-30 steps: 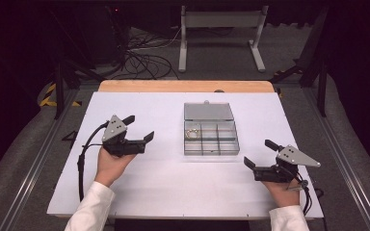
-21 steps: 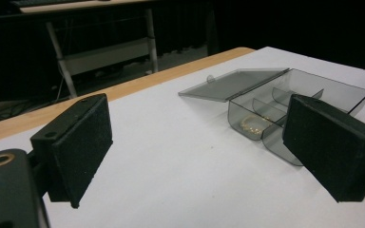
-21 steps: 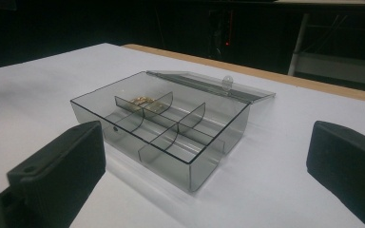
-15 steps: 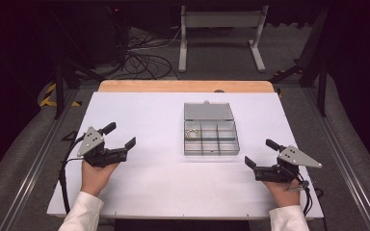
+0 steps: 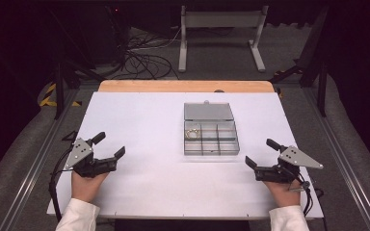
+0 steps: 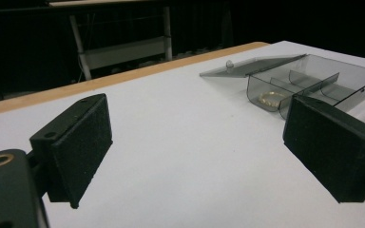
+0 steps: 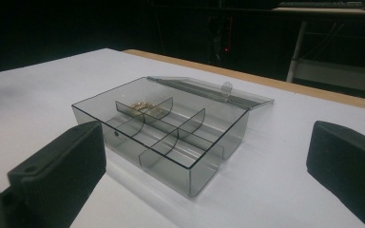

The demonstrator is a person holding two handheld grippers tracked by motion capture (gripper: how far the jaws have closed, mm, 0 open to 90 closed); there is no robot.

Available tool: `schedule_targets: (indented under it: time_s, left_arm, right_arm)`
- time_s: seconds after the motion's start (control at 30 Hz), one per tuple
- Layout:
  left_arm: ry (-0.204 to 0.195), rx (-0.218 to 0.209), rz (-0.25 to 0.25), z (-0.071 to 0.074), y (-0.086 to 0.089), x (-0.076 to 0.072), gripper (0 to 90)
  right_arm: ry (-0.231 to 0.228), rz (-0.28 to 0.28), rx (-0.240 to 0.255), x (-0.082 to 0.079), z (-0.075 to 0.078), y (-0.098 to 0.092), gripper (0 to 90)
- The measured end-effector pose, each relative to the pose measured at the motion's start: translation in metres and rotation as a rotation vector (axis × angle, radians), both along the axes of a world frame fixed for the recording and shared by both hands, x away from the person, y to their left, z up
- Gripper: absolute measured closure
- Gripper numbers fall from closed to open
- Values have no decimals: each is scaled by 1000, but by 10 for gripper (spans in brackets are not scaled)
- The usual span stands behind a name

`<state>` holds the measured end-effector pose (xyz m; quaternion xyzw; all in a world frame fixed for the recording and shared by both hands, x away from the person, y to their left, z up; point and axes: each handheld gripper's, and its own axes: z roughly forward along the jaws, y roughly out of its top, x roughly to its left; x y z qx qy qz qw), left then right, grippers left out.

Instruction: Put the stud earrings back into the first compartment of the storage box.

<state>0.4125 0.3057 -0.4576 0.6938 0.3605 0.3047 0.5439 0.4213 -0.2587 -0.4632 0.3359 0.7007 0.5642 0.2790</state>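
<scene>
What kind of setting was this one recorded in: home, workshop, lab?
Most likely a lab or recording studio. A white table stands on a dark floor with loose cables and a metal stand behind; on it, a clear compartment box.

A white table top (image 5: 154, 120) with a pale wooden strip (image 5: 183, 86) along its far edge. Lying directly on it, right of centre, is a clear smoky plastic compartment box (image 5: 211, 140) — its lid (image 5: 208, 111) folded open flat on the table behind it. One far-left compartment holds a small gold ring-like item (image 5: 191, 133).
</scene>
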Motion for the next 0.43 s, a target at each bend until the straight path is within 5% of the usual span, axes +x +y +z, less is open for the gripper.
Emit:
schedule_targets:
  time_s: [0.43]
  left_arm:
    - [20, 9, -6, -6, 1, 1, 100]
  right_arm:
    - [-7, 3, -19, -1, 2, 2, 0]
